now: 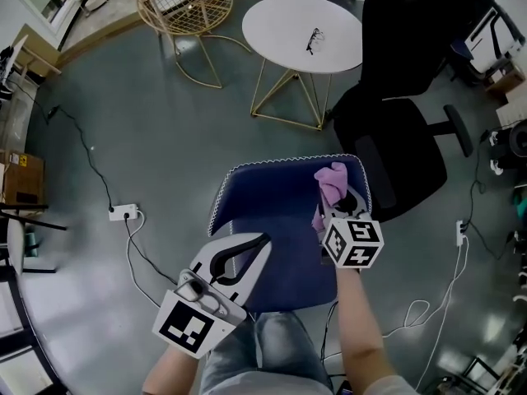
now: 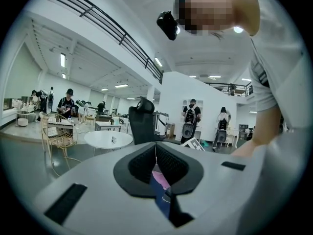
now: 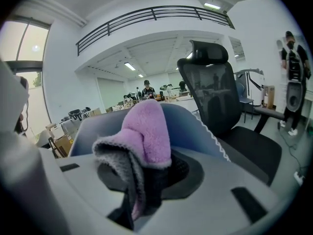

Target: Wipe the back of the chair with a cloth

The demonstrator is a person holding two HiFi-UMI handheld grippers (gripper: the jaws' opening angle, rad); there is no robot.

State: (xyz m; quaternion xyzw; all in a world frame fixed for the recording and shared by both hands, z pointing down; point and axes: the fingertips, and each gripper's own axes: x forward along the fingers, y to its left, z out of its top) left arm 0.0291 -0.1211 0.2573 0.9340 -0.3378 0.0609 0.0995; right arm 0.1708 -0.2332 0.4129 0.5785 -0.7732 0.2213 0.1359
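Right gripper (image 1: 336,206) pinches purple cloth (image 1: 331,179); bunched fold stands past jaw tips, likely so soft pile meets the fabric rather than plastic. Cloth sits at upper right of blue chair (image 1: 263,204) back, just beside scalloped white trim; contact uncertain. Judged step: wiping pass along back.

Left gripper (image 1: 262,240) pressed together, nothing between jaws, over chair's left side, apparently idle.

Count: two grippers, one cloth, one blue chair.

Farther: one black office chair (image 1: 395,97), one round white table (image 1: 300,31) bearing one pair of glasses (image 1: 314,39), one gold wire chair (image 1: 185,6).
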